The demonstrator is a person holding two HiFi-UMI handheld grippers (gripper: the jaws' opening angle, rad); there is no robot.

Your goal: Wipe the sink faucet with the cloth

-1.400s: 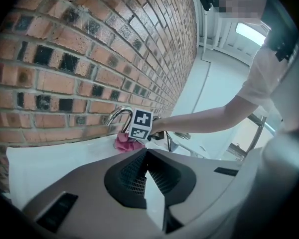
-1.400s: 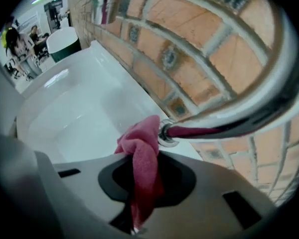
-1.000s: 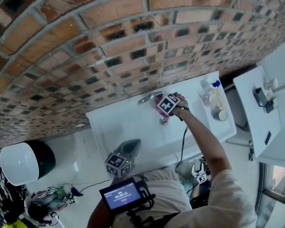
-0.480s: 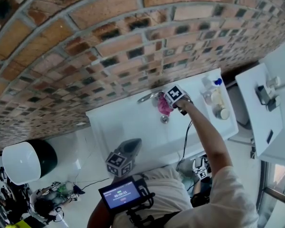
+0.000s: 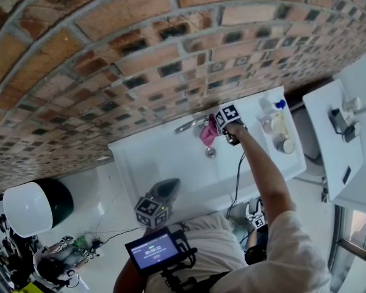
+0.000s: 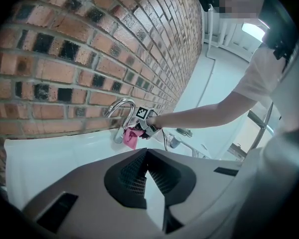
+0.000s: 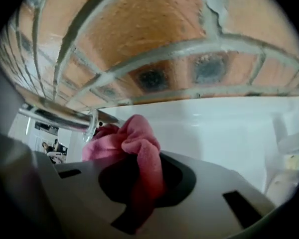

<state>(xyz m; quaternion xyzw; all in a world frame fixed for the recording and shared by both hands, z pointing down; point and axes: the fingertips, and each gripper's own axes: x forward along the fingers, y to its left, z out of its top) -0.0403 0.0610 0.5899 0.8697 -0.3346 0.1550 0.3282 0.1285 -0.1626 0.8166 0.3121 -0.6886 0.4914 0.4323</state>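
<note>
A chrome faucet curves out from the brick wall over the white sink. My right gripper is shut on a pink cloth. The cloth is bunched against the faucet's spout at its right side. My left gripper hovers at the sink's near edge, jaws together with nothing in them, pointing toward the faucet.
The drain lies just below the cloth. Bottles and a jar stand on the sink's right ledge. The brick wall rises right behind the faucet. A white counter is further right.
My right gripper has carried the cloth up from above the drain toward the wall, onto the faucet. The left gripper has stayed put.
</note>
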